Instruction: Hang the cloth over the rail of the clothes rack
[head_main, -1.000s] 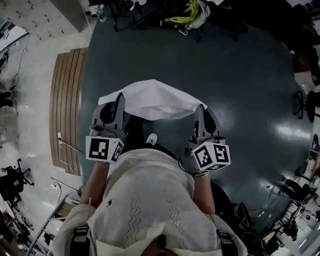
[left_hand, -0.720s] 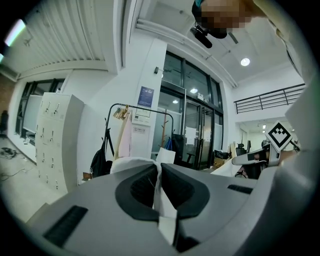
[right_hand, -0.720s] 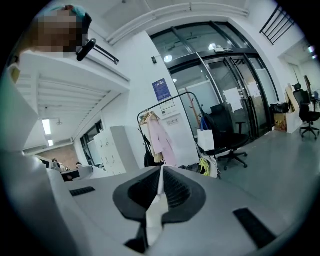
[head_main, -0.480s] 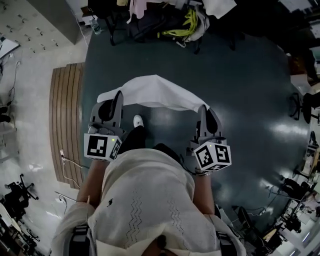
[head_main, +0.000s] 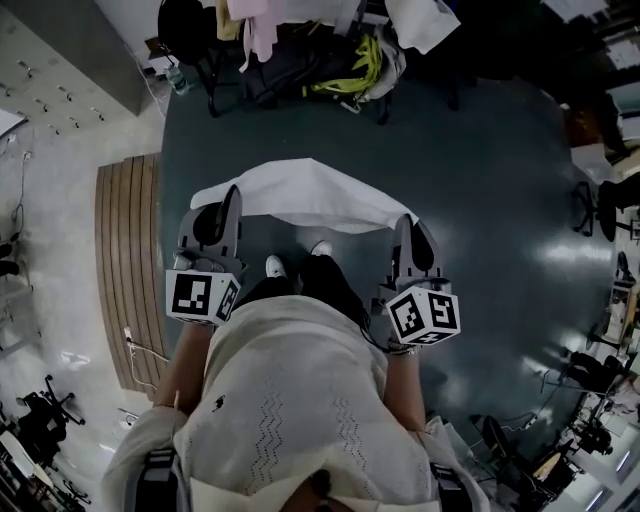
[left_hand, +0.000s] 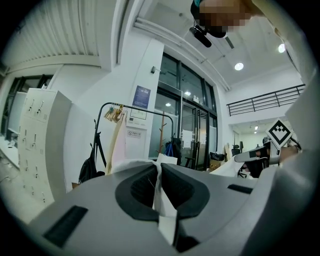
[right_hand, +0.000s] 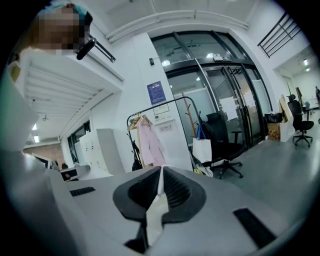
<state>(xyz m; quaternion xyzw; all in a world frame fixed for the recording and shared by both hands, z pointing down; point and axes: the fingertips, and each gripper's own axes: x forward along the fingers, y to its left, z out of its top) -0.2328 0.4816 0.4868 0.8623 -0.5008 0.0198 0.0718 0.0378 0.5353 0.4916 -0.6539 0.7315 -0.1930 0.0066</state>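
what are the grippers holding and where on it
The white cloth, stretched between them: the left gripper is shut on its left end, the right gripper on its right end.

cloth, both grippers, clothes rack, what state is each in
cloth: stretched in the air between both grippers, not on the clothes rack
left gripper: shut on one end of the cloth
right gripper: shut on the other end
clothes rack: standing ahead, cloth not yet on it
pink garment: hanging from the rack
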